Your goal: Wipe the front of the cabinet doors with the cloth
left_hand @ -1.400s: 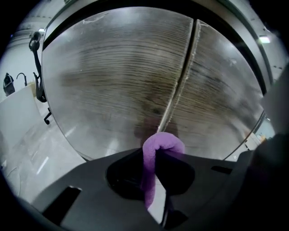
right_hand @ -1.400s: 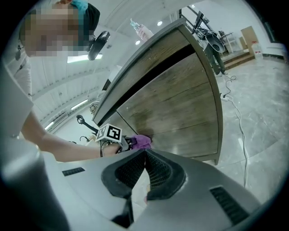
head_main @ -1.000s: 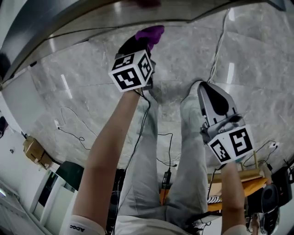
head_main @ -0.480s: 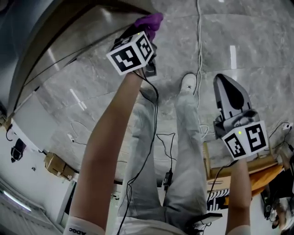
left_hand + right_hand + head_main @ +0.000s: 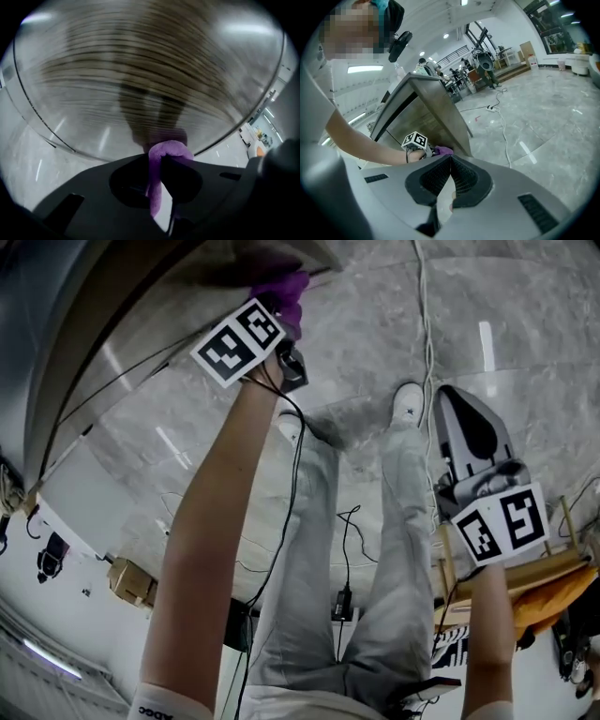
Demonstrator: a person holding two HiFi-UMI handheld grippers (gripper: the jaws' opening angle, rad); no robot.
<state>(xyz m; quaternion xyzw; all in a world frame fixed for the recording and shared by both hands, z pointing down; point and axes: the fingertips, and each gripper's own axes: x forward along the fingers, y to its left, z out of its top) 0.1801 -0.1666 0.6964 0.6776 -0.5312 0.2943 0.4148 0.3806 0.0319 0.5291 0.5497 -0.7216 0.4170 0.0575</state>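
Observation:
A purple cloth is pinched in my left gripper, which is shut on it and holds it against the lower corner of the wood-grain cabinet door. In the left gripper view the cloth folds over the jaw tips, right up against the blurred door. My right gripper hangs apart at the right over the floor, shut with nothing in it. Its own view looks across at the cabinet, the left gripper's marker cube and the cloth.
The person's legs and white shoes stand on the grey marble floor. Cables trail across it. A wooden frame with orange material is at the right, and a cardboard box lies at the left.
My left gripper has carried the cloth up and to the left, onto the cabinet door's lower corner. The right gripper has stayed about where it was.

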